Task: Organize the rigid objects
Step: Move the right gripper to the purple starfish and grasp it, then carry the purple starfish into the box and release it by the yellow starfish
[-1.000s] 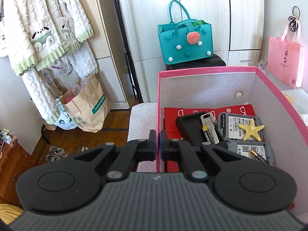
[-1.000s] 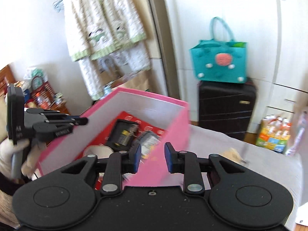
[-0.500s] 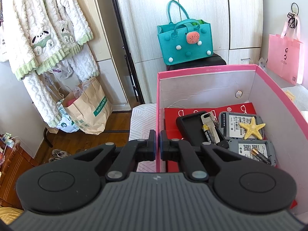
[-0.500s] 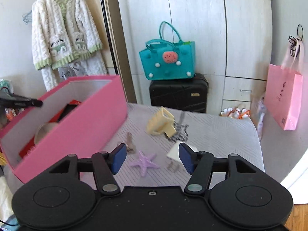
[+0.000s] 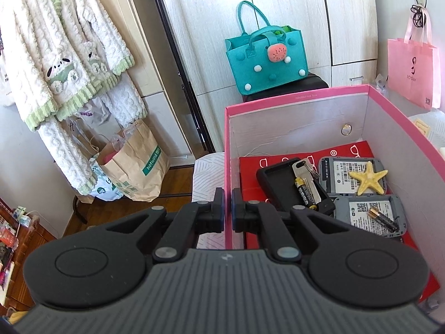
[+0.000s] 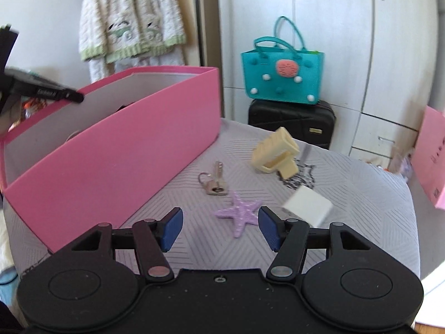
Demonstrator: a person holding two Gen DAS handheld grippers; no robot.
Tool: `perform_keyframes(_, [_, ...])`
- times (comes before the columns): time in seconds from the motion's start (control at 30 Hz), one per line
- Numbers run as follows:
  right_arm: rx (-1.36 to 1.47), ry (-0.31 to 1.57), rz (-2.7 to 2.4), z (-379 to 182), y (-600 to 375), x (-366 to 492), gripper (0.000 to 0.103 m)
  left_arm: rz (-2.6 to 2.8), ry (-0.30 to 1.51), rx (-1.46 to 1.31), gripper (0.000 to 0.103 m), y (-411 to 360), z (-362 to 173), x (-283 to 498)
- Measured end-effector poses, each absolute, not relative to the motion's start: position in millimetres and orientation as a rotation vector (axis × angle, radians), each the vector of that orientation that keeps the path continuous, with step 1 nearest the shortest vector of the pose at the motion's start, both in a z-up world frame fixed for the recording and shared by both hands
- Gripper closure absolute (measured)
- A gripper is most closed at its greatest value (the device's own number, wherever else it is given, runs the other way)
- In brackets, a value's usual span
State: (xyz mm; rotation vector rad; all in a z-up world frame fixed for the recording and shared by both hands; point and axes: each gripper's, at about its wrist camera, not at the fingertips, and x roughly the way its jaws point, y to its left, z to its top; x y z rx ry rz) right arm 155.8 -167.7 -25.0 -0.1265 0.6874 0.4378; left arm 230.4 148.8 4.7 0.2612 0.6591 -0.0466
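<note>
Box wall [image 5: 228,167] partly hidden where the left gripper [image 5: 227,211] clamps it; lower stretch of that wall lost behind the gripper body. Box floor nearest the gripper also covered, red sheet [image 5: 358,150] cut off there. Labels on the two grey devices [image 5: 340,175] inside the box too small to read. Pink bag [image 5: 411,69] right of the box clipped by the frame edge.

From the right wrist view: box [image 6: 116,150] interior mostly hidden behind its near wall. White block [image 6: 307,204] right of the box blurred, shape unclear. Left gripper [image 6: 41,91] above the box rim cut off at frame edge, blurred. Suitcase [image 6: 292,119] beyond the box partly masked by the teal bag [image 6: 282,76].
</note>
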Motion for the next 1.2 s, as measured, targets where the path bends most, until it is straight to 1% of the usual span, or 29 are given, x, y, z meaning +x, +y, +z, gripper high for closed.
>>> perform_keyframes(0.13, [-0.188,0.690,0.431,-29.6,-156.0,163.0,0.038,-0.041,0.657,0.297,0.098,144.3,3.6,229.9])
perform_keyframes(0.33, [-0.198,0.726,0.403,-41.6,-158.2,186.6,0.038,-0.033,0.656,0.330,0.097,141.0,2.7,229.3])
perform_keyframes(0.37, [-0.191,0.737,0.396,-44.5,-158.9,190.0,0.038,-0.033,0.655,0.334,0.097,140.3,2.4,229.1])
perform_keyframes(0.43, [-0.125,0.746,0.379,-49.3,-164.8,195.0,0.034,-0.032,0.655,0.340,0.097,140.2,2.2,229.2])
perform_keyframes(0.5, [-0.034,0.730,0.354,-51.7,-171.7,196.0,0.033,-0.030,0.655,0.348,0.097,138.5,1.7,229.6])
perform_keyframes(0.57, [-0.044,0.727,0.343,-52.2,-169.6,194.0,0.034,-0.028,0.654,0.358,0.097,136.9,1.4,229.1])
perform_keyframes(0.6, [-0.063,0.724,0.335,-52.9,-167.2,192.6,0.037,-0.027,0.653,0.360,0.097,136.8,1.4,229.1])
perform_keyframes(0.63, [-0.092,0.718,0.325,-53.7,-164.2,190.4,0.042,-0.027,0.654,0.361,0.097,136.7,1.4,229.2])
perform_keyframes(0.67, [-0.112,0.707,0.330,-52.7,-161.5,188.1,0.054,-0.027,0.654,0.363,0.097,136.5,1.4,229.0])
perform_keyframes(0.73, [-0.137,0.706,0.338,-47.8,-158.4,185.0,0.059,-0.026,0.654,0.367,0.097,136.0,1.1,228.9])
perform_keyframes(0.97, [-0.177,0.681,0.357,-30.4,-152.4,171.9,0.059,-0.028,0.654,0.360,0.097,136.2,1.3,228.8])
perform_keyframes(1.2, [-0.140,0.644,0.373,-10.5,-151.3,160.5,0.059,-0.025,0.656,0.362,0.097,136.7,1.4,229.3])
